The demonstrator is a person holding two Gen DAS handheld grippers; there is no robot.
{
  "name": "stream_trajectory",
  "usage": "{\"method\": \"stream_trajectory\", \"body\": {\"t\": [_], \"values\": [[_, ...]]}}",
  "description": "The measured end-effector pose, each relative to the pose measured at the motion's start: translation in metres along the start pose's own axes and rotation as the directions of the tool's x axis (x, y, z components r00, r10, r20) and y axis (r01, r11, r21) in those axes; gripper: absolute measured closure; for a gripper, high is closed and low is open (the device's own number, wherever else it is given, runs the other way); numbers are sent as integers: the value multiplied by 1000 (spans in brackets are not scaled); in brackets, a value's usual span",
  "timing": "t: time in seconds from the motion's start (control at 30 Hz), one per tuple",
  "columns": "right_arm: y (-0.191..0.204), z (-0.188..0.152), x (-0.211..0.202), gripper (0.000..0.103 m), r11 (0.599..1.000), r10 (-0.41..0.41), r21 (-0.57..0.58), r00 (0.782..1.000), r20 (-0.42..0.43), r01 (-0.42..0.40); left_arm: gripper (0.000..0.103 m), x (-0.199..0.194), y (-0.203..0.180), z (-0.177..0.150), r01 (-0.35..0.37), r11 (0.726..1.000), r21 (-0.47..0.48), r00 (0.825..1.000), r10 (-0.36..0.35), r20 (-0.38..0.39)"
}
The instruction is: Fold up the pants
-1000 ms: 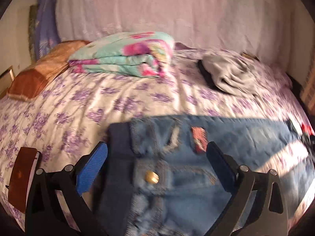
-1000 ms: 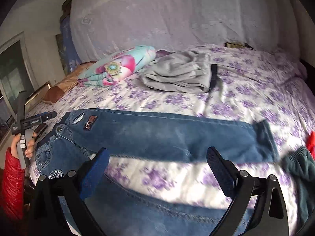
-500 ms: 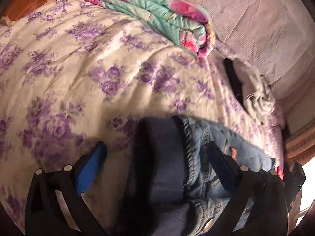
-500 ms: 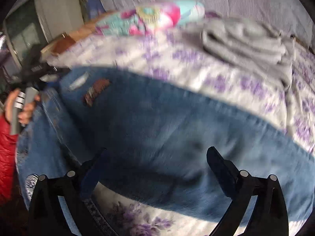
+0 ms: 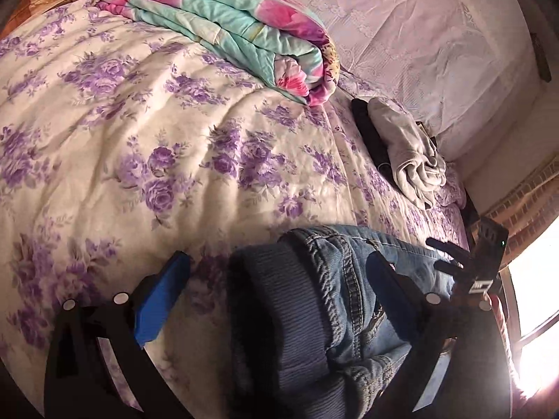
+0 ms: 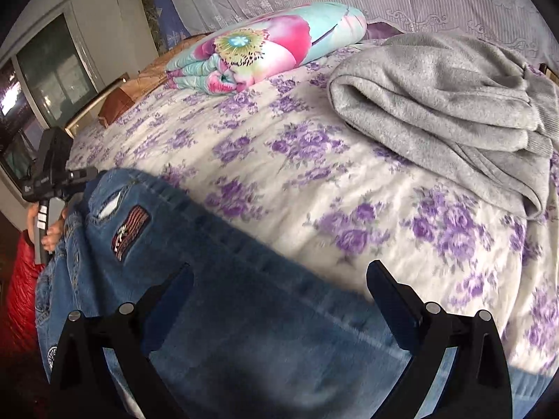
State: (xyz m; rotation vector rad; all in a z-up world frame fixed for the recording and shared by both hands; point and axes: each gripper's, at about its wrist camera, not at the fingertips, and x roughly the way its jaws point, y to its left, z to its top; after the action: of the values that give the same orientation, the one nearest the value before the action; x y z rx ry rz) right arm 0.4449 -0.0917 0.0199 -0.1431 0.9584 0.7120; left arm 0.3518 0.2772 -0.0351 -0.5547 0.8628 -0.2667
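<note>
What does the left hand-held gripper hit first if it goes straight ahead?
Probably the jeans: their waistband sits between the open fingers of the left hand-held gripper. Beyond lies the flowered bedspread. Depth is unclear.

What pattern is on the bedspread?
Purple flowers on the cream quilted bedspread, clearest in the left wrist view.

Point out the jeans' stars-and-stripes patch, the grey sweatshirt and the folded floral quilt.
flag patch (image 6: 131,232), right wrist view, its centre.
grey sweatshirt (image 6: 443,104), right wrist view, top fold.
floral quilt (image 5: 237,31), left wrist view, teal upper face.

Jeans (image 6: 244,331) blurred, cut off below
</note>
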Motion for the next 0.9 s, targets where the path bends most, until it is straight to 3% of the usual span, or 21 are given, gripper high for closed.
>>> {"method": "stream_trajectory", "body": {"t": [0.1, 0.13, 0.2, 0.3, 0.4, 0.47, 0.53, 0.7, 0.9], "values": [[-10, 3, 10, 3, 999, 27, -24, 999, -34, -28, 7, 0, -2, -1, 34, 999, 23, 999, -34, -3], [-12, 7, 19, 4, 999, 25, -44, 998, -58, -27, 10, 0, -4, -1, 52, 998, 33, 999, -52, -3], [-12, 7, 25, 9, 994, 34, -97, 994, -102, -44, 30, 1, -7, -2, 79, 995, 53, 997, -78, -14], [-6, 3, 28, 16, 974, 11, -223, 992, -125, -39, 32, 4, -10, -3, 74, 995, 73, 997, -73, -17], [0, -6, 24, 39, 966, 27, -254, 993, -115, -55, 37, 1, -8, -3, 95, 993, 67, 995, -95, -2], [11, -11, 17, 82, 960, 5, -277, 995, -99, -32, 41, -1, -8, -3, 99, 993, 70, 995, -100, 11], [24, -17, 6, 92, 952, -46, -305, 997, -66, 24, 48, -6, -10, -4, 105, 991, 83, 994, -108, 35], [65, -41, -59, 95, 934, -102, -337, 993, 62, 117, 76, -33, -26, -13, 91, 985, 147, 983, -112, 143], [120, -91, -133, 96, 912, -149, -354, 972, 184, 207, 77, -83, -55, -48, 163, 961, 225, 959, -208, 194]]}}
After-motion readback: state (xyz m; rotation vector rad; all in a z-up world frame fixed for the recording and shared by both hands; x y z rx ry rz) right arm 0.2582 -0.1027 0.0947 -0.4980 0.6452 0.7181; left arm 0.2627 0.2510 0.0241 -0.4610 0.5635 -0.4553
